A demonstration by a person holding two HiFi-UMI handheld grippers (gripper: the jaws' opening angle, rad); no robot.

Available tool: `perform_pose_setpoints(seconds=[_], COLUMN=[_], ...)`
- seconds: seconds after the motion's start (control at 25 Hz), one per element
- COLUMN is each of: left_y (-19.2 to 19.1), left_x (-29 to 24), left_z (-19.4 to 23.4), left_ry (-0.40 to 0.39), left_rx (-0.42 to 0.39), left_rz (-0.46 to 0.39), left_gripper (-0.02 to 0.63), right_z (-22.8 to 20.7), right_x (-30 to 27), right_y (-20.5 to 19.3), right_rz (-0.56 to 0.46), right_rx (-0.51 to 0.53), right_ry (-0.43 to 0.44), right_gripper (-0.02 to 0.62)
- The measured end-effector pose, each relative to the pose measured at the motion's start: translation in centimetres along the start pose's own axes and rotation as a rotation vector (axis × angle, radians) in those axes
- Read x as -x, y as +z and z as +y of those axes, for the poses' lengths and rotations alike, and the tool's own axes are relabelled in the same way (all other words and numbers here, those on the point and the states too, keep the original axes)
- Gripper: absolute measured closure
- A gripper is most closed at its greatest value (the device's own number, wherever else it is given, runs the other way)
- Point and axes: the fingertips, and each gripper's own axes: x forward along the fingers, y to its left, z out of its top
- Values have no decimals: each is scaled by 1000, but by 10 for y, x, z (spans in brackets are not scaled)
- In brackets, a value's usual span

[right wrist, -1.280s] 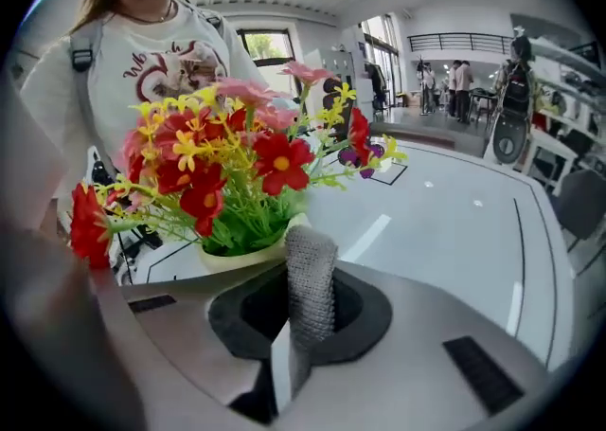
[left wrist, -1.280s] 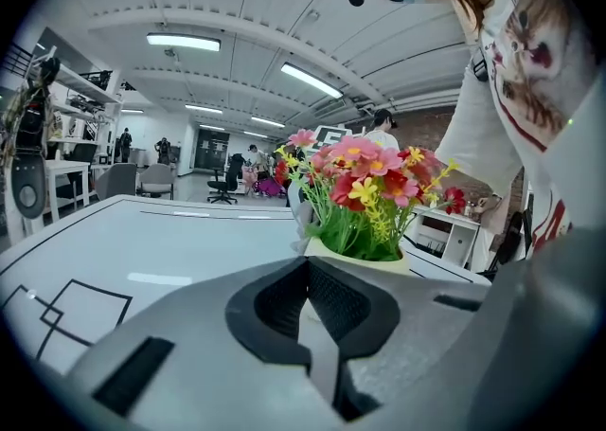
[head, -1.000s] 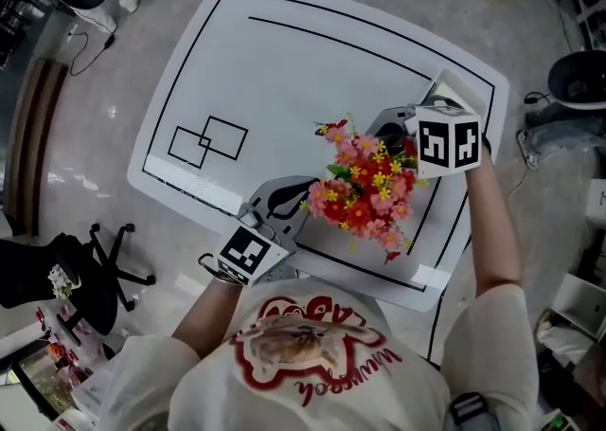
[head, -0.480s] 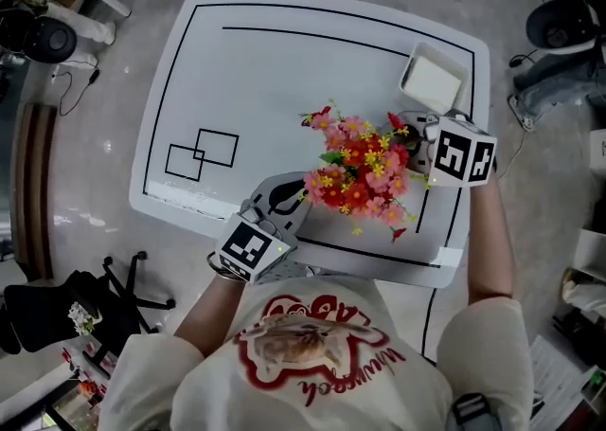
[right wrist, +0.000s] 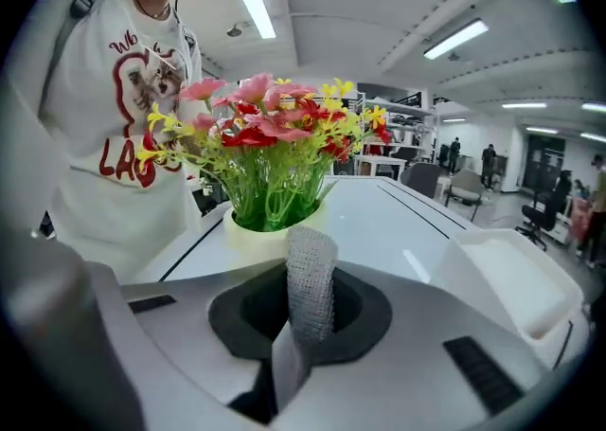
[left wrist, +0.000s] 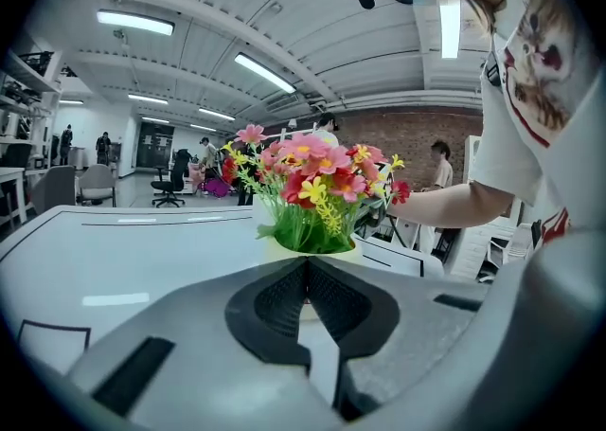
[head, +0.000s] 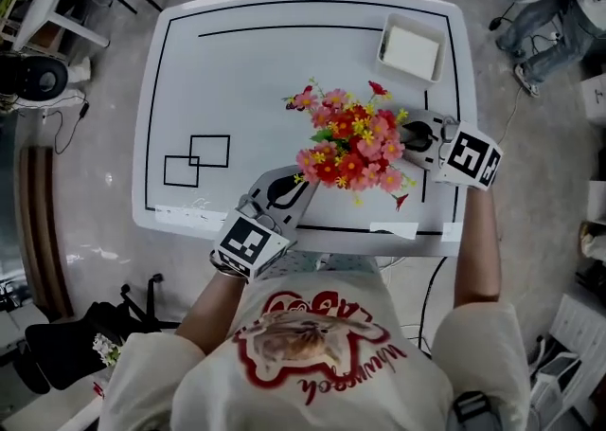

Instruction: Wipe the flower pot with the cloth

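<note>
The flower pot (head: 348,147) stands near the table's front right, hidden from above by its red, pink and yellow flowers. In the right gripper view its pale yellow rim (right wrist: 256,233) sits just past the jaws. My right gripper (head: 410,135) is at the pot's right side, shut on a grey mesh cloth (right wrist: 311,278) that sticks up between the jaws. On the pot's near left side my left gripper (head: 289,188) points at it. Its jaws meet, shut with nothing in them, and the pot (left wrist: 273,248) is close ahead.
A white tray (head: 410,50) lies at the far right corner of the white table (head: 246,79). Two overlapping black square outlines (head: 197,159) are marked at the table's left. Chairs, cables and other tables surround it on the floor.
The right gripper, with the cloth, has come away from the white tray toward the table's front, alongside the pot's right. The left gripper has stayed by the pot. The head camera has shifted.
</note>
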Motion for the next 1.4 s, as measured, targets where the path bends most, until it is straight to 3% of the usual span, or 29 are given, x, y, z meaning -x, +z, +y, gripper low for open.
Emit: perform_pose_setpoints(seconds=[0.28,0.92,1.12,1.4], left_y=[-11,-32,-36,-40], left_x=[14,57,67,84], left_z=[-13,-42,-50,-46], left_ry=[-57,-171,-193,-184], left_rx=[-30,-94,-97,-79], left_rz=[39,36,25,8], left_gripper=[604,604,604,604], right_z=[21,70,85,99], right_x=[10,9,3,-17], right_y=[-4,7,12,30], right_rz=[-45,-160,-199,-221], right_rx=[-76,-196,-223,-200], right_ry=[-147,-455,-513,-513], right_gripper=[572,572,572,572])
